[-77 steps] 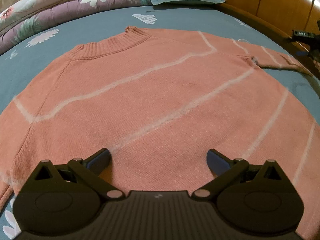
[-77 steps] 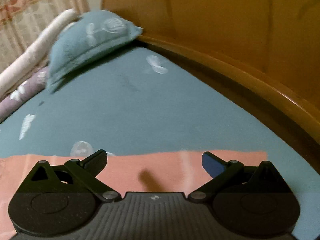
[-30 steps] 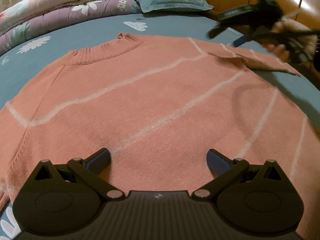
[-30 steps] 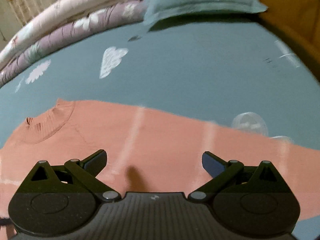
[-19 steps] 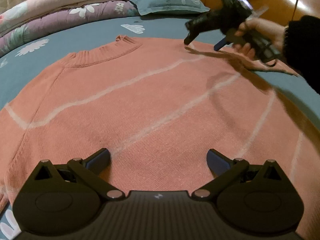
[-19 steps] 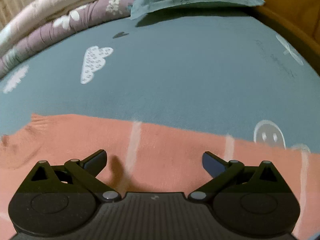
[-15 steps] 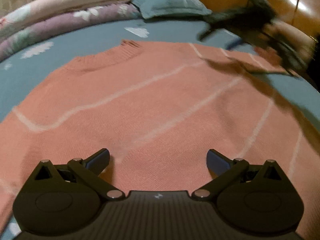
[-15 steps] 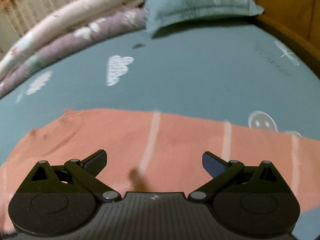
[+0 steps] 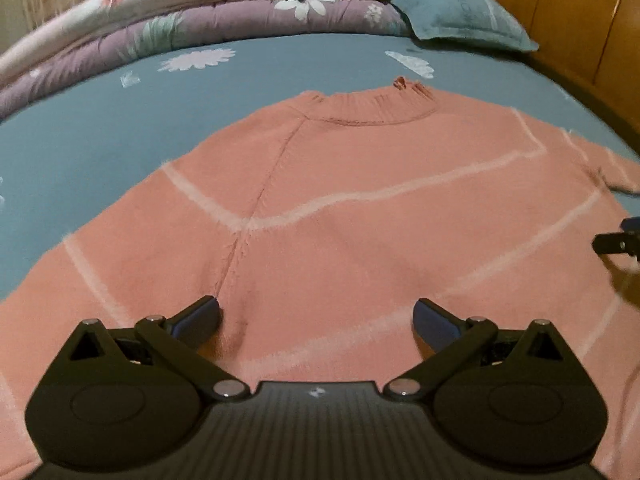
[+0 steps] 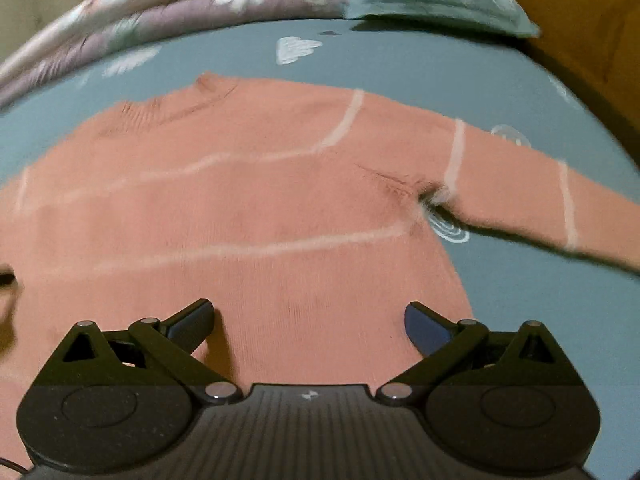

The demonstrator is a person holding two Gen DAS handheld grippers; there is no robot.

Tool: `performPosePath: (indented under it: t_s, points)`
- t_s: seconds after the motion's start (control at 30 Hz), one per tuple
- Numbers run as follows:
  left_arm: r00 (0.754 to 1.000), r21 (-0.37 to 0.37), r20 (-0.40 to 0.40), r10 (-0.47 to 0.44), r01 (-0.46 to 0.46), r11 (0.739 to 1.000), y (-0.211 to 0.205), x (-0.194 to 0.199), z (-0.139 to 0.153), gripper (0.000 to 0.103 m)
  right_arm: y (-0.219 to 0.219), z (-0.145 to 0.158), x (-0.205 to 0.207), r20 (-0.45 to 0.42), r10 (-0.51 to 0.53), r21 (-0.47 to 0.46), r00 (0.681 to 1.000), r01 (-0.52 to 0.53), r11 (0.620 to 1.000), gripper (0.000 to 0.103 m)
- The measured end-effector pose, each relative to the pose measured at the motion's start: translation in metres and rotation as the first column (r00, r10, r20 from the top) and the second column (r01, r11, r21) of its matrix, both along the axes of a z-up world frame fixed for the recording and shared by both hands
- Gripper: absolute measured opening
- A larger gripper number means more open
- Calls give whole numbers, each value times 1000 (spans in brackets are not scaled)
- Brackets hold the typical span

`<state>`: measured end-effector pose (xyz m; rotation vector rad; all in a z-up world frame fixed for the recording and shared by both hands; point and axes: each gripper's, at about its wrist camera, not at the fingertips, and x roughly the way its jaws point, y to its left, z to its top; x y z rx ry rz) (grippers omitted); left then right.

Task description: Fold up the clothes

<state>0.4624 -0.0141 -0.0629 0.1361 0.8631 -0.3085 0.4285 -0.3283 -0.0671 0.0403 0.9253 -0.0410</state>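
Sweater (image 9: 360,208) flat on blue bedsheet (image 9: 100,128); folded quilts (image 9: 180,12) and pillow (image 9: 464,12) beyond both wide-open, empty grippers: left gripper (image 9: 316,316), right gripper (image 10: 308,314).

salmon-pink knit sweater (image 9: 360,208) lay spread flat on the teal bedsheet, thin white stripes running across body and sleeves. ribbed crew collar (image 9: 372,108) pointed toward the far end, slightly rumpled at one edge. raglan seam ran diagonally from collar down toward the near edge. in the right wrist view the one sleeve (image 10: 540,196) was stretched straight out sideways, small creases bunched at the armpit (image 10: 404,184). the near hem was hidden behind the tool bodies.
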Motion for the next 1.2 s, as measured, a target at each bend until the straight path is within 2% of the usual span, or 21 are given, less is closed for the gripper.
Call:
performPosePath:
  t_s: [0.1, 0.3, 0.4, 0.5, 0.63, 0.73, 0.83, 0.97, 1.13, 1.2]
  points:
    - [998, -63, 13, -63, 64, 996, -16, -1, 13, 102, 3, 6, -16, 6, 27, -10, 1000, -27, 1000, 103]
    - [980, -29, 34, -197, 198, 980, -62, 6, 7, 102, 10, 5, -37, 35, 78, -7, 996, -78, 997, 103]
    - [982, -18, -36, -184, 183, 983, -65, 6, -11, 102, 10, 1, -41, 42, 77, -4, 996, -77, 997, 103]
    - [983, -71, -50, -177, 173, 982, -47, -4, -14, 102, 6, -1, -49, 52, 55, 8, 997, -55, 998, 103]
    - [972, -4, -81, -220, 220, 975, -47, -5, -7, 102, 5, -5, -61, 89, 44, 2, 995, -44, 999, 103]
    - [971, 15, -17, -240, 240, 971, -58, 4, 2, 102, 9, -7, -62, 105, 27, -13, 994, -26, 1000, 103]
    - [963, -36, 13, -268, 268, 963, -66, 17, 3, 102, 11, -8, -62, 107, 16, -22, 994, -13, 1000, 103]
    - [963, -64, -51, -263, 260, 964, -67, 28, -16, 102, 13, -7, -61, 93, 2, -32, 996, 1, 999, 103]
    - [972, -115, -55, -230, 222, 968, -31, 3, -17, 102, 13, -7, -57, 71, -8, -36, 997, 10, 999, 103]
    - [969, -86, -50, -242, 237, 968, -25, -10, -14, 102, 13, -6, -54, 55, -11, -40, 998, 14, 999, 103]
